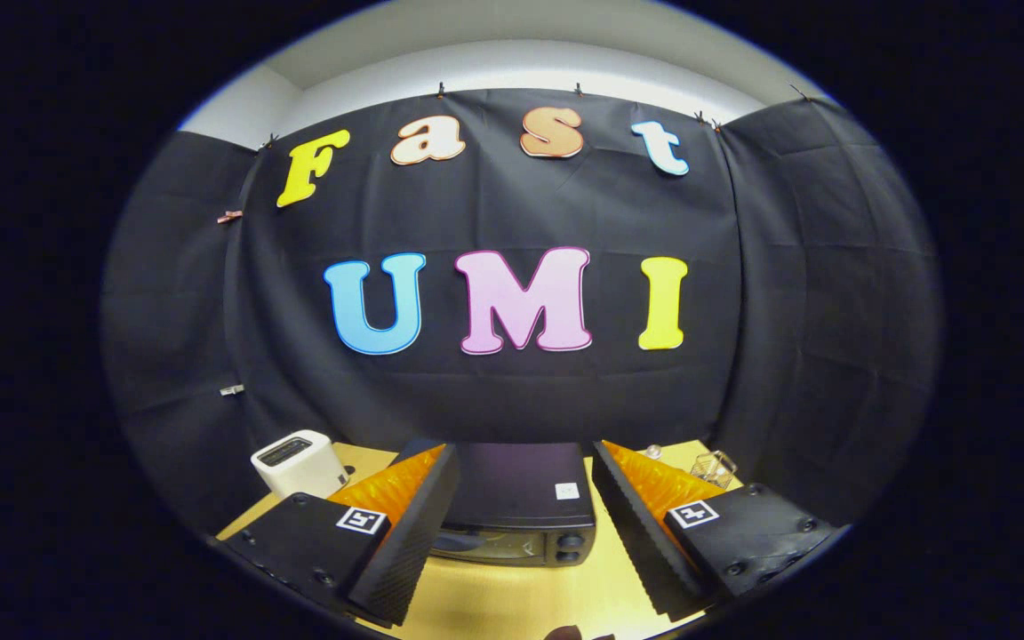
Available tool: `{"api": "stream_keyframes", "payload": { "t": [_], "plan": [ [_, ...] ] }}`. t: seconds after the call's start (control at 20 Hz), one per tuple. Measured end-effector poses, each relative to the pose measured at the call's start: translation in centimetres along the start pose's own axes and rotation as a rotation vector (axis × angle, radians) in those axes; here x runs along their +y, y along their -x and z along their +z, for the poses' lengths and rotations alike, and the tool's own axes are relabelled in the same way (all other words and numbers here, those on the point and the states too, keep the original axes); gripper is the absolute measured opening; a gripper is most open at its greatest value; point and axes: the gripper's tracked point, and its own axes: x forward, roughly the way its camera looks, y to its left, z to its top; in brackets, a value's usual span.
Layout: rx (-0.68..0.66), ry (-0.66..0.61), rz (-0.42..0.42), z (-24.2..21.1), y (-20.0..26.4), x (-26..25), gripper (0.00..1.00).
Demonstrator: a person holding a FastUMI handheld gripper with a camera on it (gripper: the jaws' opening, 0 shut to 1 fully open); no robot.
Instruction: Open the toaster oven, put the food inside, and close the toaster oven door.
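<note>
A dark toaster oven stands on the wooden table, seen from above and in front. Its top is flat with a small white sticker, and its glass door and two knobs face me with the door closed. My gripper is held high above the table in front of the oven, open, with nothing between its fingers. The oven shows in the gap between the two fingers, beyond the tips. A small dark brownish thing peeks in at the table's near edge below the fingers; I cannot tell what it is.
A white boxy appliance with a slot on top stands left of the oven. A clear glass and a small clear object sit to the oven's right at the back. Bare wooden table lies in front of the oven.
</note>
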Motion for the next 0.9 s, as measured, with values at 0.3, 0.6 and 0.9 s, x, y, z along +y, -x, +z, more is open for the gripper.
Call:
{"api": "stream_keyframes", "payload": {
  "t": [0.3, 0.6, 0.9],
  "plan": [
    [-0.05, 0.022, -0.007, 2.2, 1.2, -4.1, 0.99],
    [-0.067, -0.005, -0.013, 2.8, 1.5, -7.5, 0.99],
    [-0.078, 0.022, -0.006, 3.5, 1.9, -8.7, 0.99]
  ]
}}
